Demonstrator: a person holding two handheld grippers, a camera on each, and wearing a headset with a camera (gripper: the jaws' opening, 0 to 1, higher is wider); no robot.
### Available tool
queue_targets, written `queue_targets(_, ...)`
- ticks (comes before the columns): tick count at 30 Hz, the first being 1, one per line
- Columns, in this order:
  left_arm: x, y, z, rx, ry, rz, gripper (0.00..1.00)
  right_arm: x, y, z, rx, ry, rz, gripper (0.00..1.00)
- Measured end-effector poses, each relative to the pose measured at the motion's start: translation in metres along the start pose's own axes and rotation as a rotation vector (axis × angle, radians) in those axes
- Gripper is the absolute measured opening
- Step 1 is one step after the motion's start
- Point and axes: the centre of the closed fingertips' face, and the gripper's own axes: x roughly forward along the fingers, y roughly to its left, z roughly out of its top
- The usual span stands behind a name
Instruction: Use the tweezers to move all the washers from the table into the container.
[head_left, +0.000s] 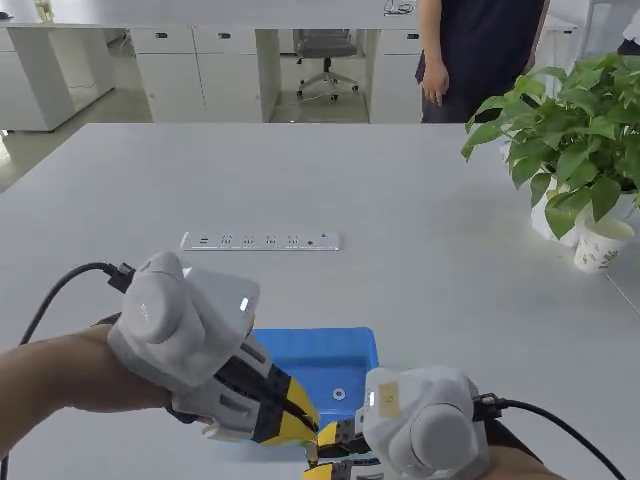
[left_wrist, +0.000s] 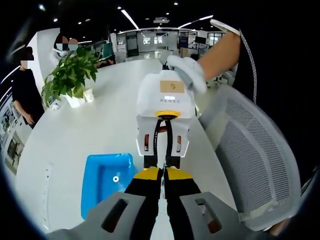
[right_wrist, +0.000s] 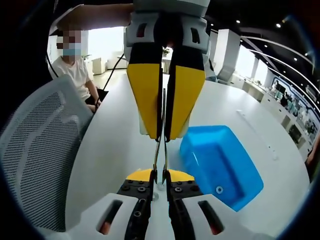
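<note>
- Head view: my left gripper (head_left: 298, 415) and right gripper (head_left: 335, 457) meet tip to tip at the near edge of the blue container (head_left: 362, 345). One washer (head_left: 338, 394) lies inside it.
- Left gripper view: my fingers (left_wrist: 147, 176) are pressed together, facing the right gripper (left_wrist: 163, 161). The container sits just beside them, with the washer on its floor.
- Right gripper view: both pairs of jaws pinch the tweezers (right_wrist: 163, 117), which span from one gripper to the other beside the container.

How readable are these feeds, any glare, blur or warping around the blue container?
Head view: even soft light, sharp; small metal washer plain inside the blue plastic container. Left gripper view: fisheye bends the white table, ceiling lights glare. Right gripper view: thin metal tweezers crisp, edges warped.
</note>
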Motion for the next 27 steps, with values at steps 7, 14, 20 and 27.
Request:
queue_targets(7, 0.003, -0.004, -0.005, -0.011, 0.004, -0.007, 0.06, 0.004, 0.006, -0.003, 0.005, 0.006, 0.017, 0.11)
queue_targets(14, 0.005, -0.007, -0.009, -0.014, 0.012, -0.011, 0.06, 0.007, 0.010, -0.004, 0.029, -0.004, 0.024, 0.12)
queue_targets(20, 0.009, -0.011, -0.012, -0.017, 0.015, -0.018, 0.06, 0.010, 0.015, -0.008, 0.034, -0.002, 0.029, 0.12)
queue_targets(27, 0.012, -0.015, -0.016, -0.022, 0.019, -0.029, 0.06, 0.013, 0.020, -0.012, 0.038, 0.004, 0.039, 0.12)
